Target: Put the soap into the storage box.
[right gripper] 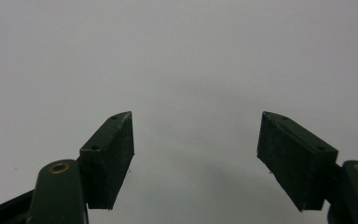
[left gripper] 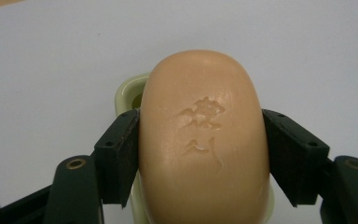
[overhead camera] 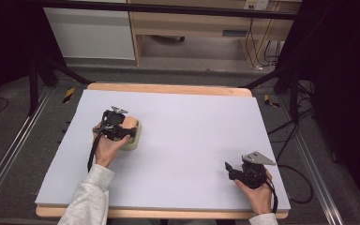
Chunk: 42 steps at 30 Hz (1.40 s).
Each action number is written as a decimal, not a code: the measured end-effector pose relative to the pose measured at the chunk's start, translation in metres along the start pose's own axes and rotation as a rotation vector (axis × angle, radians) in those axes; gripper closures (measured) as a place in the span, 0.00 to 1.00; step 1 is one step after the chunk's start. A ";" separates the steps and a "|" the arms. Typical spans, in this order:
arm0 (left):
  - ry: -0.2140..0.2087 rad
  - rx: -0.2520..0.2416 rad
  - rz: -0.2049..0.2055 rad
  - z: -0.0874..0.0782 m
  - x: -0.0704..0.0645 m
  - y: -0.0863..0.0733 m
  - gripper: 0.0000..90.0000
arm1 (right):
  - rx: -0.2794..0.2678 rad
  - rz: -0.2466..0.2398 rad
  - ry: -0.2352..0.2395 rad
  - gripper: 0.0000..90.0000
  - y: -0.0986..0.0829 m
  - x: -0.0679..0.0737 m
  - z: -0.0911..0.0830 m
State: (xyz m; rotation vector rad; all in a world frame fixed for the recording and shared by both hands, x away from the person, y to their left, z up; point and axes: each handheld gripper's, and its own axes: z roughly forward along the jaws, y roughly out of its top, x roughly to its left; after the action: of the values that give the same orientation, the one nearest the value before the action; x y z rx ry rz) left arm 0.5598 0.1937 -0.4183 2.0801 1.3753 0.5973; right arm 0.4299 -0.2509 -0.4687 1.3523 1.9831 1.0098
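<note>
A tan bar of soap (left gripper: 203, 140) with an embossed mark lies over a pale green soap dish (left gripper: 128, 91). My left gripper (left gripper: 200, 144) is shut on the soap, a black jaw pressing each long side. From above, that gripper (overhead camera: 119, 129) sits over the soap (overhead camera: 130, 123) and dish (overhead camera: 136, 140) at the mat's left. My right gripper (right gripper: 196, 154) stands open over bare mat, nothing between its jaws. In the high view it (overhead camera: 232, 171) rests near the front right corner.
A light grey mat (overhead camera: 192, 136) covers a wooden table (overhead camera: 168, 88). Dark frame legs and cables stand at both sides, with a wooden cabinet (overhead camera: 192, 23) behind.
</note>
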 end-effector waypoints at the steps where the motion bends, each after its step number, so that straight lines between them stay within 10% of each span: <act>1: 0.001 0.002 -0.003 0.001 0.001 -0.001 0.35 | 0.000 0.000 0.000 0.30 0.000 0.000 0.000; 42: 0.004 0.045 -0.011 0.026 0.003 -0.012 0.35 | 0.003 -0.011 0.002 0.30 0.000 0.000 0.001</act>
State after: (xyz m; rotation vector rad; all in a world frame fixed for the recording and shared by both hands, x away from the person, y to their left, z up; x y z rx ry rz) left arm 0.5692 0.1945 -0.4449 2.1064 1.4145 0.5708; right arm 0.4306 -0.2503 -0.4696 1.3405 1.9919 1.0041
